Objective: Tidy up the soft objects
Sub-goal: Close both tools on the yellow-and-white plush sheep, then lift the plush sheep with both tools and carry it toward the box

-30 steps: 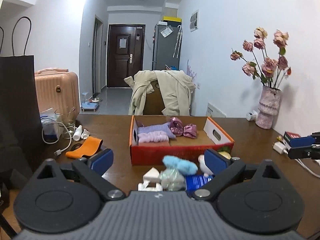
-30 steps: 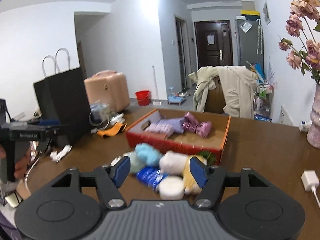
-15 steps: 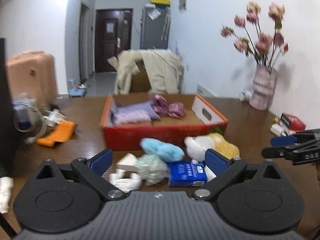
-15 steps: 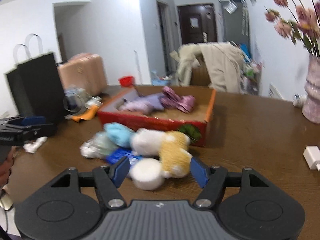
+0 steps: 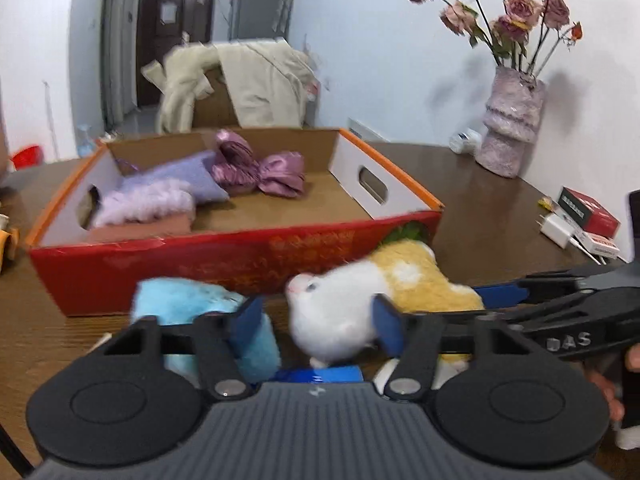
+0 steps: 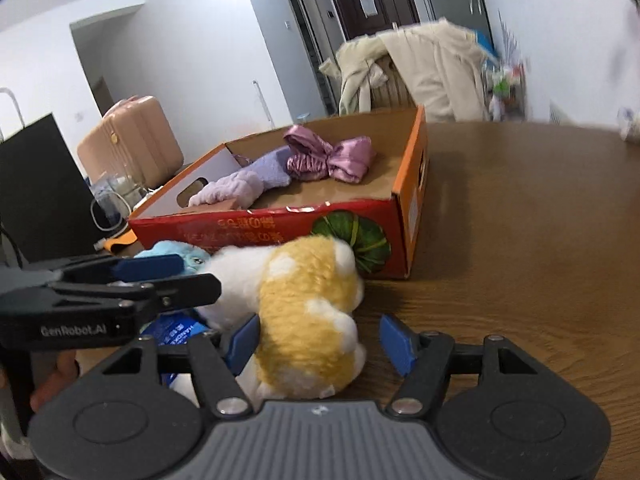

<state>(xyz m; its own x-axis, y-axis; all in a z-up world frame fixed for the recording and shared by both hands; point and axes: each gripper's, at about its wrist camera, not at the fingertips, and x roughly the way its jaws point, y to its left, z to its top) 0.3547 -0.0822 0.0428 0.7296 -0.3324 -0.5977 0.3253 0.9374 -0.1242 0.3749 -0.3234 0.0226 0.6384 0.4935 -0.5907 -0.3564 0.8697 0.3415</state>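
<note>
A white and yellow plush animal toy (image 6: 304, 304) lay on the brown wooden table (image 6: 520, 260), just in front of the near right corner of a red and orange cardboard box (image 6: 280, 236). Over the previous second both grippers had closed in on it from well back. The right gripper (image 6: 320, 344) now had its blue-padded fingers (image 6: 394, 344) spread on either side of the toy's yellow rear, not yet pinching it. The left gripper (image 5: 316, 320) had swung from the middle of the pile towards the toy's white head, its fingers (image 5: 386, 322) also spread, one resting near the head. Neither gripper held anything.

To the left of the toy lay a fluffy light blue plush (image 5: 200, 312), with a blue packet (image 5: 320, 374) nearer the camera beneath the toys. Inside the box sat a folded lilac fuzzy cloth (image 5: 160, 196) and a shiny purple satin bundle (image 5: 260, 172), already sorted.

This suggested the plush toy was the next item to be lifted into the box.
</note>
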